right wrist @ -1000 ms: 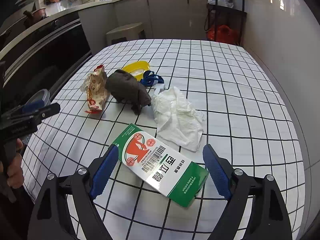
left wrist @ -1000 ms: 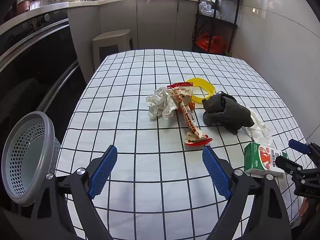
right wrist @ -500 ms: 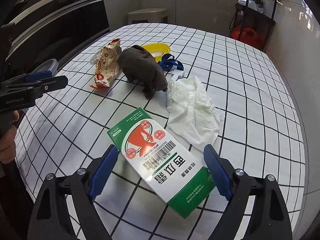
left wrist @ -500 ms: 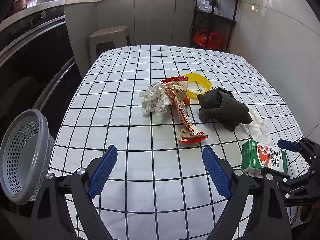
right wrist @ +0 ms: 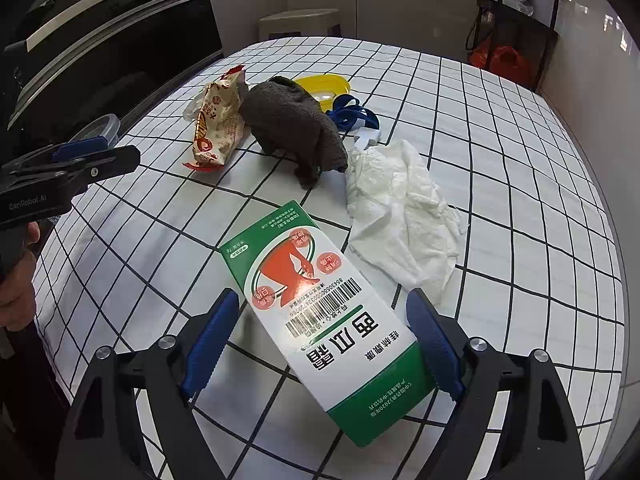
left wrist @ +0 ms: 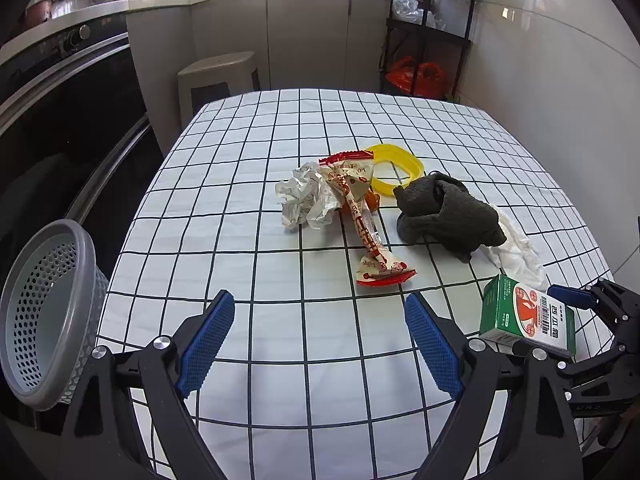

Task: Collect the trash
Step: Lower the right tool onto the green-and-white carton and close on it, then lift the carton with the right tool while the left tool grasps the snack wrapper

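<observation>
A green-and-white carton (right wrist: 320, 300) lies flat near the table's front right edge. My right gripper (right wrist: 322, 336) is open and straddles the carton's near end. Its right pad is at the carton's edge and its left pad stands apart. Beyond the carton lie a white tissue (right wrist: 400, 208), a dark grey cloth (right wrist: 292, 128) and a red snack wrapper (right wrist: 218, 124). My left gripper (left wrist: 320, 340) hangs open over bare tablecloth with nothing between its fingers, short of the wrapper (left wrist: 360, 216) and a crumpled foil ball (left wrist: 304, 200).
A grey perforated basket (left wrist: 44, 312) stands off the table's left edge. A yellow lid ring (left wrist: 400, 164) and a blue strap (right wrist: 352, 114) lie behind the cloth. A stool (left wrist: 216, 76), a black rack (left wrist: 428, 28) and cabinets stand behind the table. A hand (right wrist: 16, 280) holds the left gripper.
My right gripper has sunk toward the carton and rolled a little, so the carton now lies between its fingers. The left gripper has barely shifted. No trash has moved.
</observation>
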`<state>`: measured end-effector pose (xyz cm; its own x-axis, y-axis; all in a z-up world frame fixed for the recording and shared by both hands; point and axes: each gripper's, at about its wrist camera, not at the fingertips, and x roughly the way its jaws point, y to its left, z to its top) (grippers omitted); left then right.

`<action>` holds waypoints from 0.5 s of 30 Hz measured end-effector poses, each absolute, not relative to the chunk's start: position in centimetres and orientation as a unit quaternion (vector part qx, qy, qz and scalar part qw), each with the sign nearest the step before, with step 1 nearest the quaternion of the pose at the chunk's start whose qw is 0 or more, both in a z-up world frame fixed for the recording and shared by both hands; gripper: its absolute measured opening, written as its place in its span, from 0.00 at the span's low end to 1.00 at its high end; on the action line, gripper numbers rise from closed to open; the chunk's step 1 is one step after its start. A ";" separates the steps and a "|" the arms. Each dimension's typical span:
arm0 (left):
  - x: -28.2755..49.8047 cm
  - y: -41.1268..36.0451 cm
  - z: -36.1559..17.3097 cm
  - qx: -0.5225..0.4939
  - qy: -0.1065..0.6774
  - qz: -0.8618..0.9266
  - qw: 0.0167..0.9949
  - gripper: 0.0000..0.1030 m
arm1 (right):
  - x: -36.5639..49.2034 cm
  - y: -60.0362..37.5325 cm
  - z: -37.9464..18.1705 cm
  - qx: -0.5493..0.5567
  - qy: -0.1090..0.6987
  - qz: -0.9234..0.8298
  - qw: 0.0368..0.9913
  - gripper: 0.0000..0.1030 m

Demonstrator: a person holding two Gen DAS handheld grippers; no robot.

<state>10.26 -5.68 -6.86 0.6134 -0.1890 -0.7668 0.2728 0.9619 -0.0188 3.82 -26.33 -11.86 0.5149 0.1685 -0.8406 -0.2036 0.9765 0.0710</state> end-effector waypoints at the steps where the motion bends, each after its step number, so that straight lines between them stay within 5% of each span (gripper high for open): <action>1: 10.2 -5.7 -6.8 0.050 0.420 -0.128 0.897 0.83 | 3.8 -26.1 -11.9 -0.020 0.481 0.108 0.870 0.78; 8: 10.3 -5.4 -6.8 0.049 0.417 -0.122 0.899 0.83 | 3.5 -24.8 -11.7 -0.009 0.481 0.104 0.870 0.57; 15: 10.4 -4.9 -6.7 0.045 0.413 -0.114 0.902 0.83 | 2.6 -25.3 -10.0 0.056 0.447 0.081 0.889 0.56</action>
